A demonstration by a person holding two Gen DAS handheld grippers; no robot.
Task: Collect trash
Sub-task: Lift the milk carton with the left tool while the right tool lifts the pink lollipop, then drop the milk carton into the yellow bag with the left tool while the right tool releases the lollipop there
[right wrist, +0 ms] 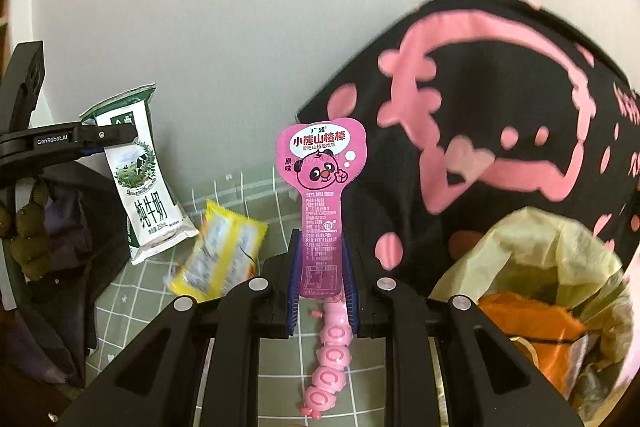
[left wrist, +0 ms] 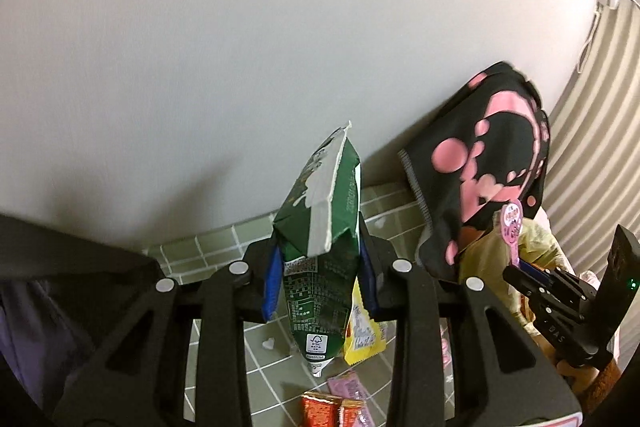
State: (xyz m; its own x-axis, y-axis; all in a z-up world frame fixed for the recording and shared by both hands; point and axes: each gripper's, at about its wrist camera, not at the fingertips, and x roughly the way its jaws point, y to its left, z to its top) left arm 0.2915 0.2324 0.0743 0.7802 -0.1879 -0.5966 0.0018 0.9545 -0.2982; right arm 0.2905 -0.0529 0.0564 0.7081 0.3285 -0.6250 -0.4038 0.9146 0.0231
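Both hands loaded; step in hand judged to be the carry to the bag, pick-up done.

Right wrist view, near: right claw (right wrist: pixel 322 285), blue pads pinched on the stem of a pink flat plastic blister strip with a cartoon bear head (right wrist: pixel 322 211). The strip stands upright at frame centre, and its row of round empty pockets hangs below the pads. Lower right of the frame: pale yellow thin plastic trash bag (right wrist: pixel 532 247), mouth open, orange wrapper inside. A black cloth with pink print (right wrist: pixel 480 107) rises behind it, upper right.

Left wrist view, near: left claw (left wrist: pixel 320 279), narrowed onto a green-and-white flattened milk carton (left wrist: pixel 320 227), held about mid-body, torn top pointing up at frame centre. The carton appears clear of the green tiled surface (left wrist: pixel 224 247).

Farther, not yet collected: yellow crinkled foil snack packet (right wrist: pixel 216 259) on the surface, left of centre in the right view; red-orange and pink small wrappers (left wrist: pixel 336 407) at the bottom of the left view.

Next move, judged: bring each claw over the bag mouth in turn and open the pads only once the item is above the opening. The strip is nearer. The bag rim is limp and could fold shut.
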